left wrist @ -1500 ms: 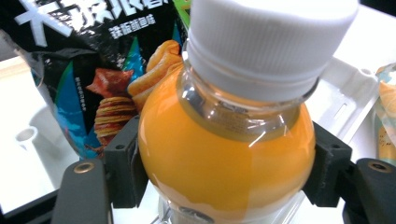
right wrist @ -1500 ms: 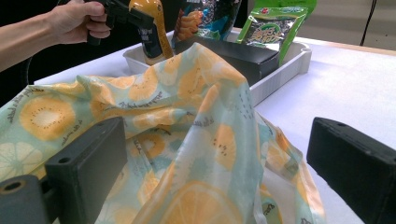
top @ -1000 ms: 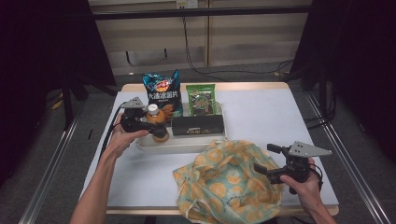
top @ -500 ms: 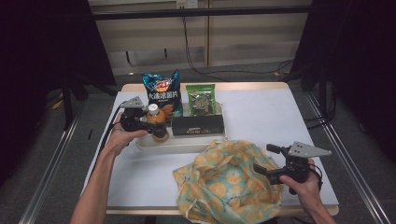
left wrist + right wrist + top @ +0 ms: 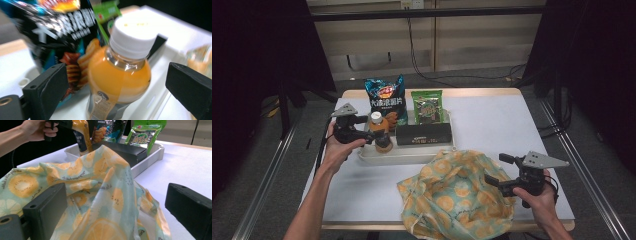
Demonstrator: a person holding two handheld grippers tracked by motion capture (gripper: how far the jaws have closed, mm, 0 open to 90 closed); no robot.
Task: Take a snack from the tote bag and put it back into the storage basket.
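Orange juice bottle (image 5: 117, 72) btwn open left claw (image 5: 120, 82) jaws, untouched, upright in tray (image 5: 412, 154)

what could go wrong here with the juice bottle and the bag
1. The left gripper has just been opening around the orange juice bottle; its pads stand clear, so the tall bottle could tip in the white tray.
2. The chip bag leans right behind it and may get knocked.
3. The right gripper stands open at the fruit-print bag, whose limp cloth might sag shut.
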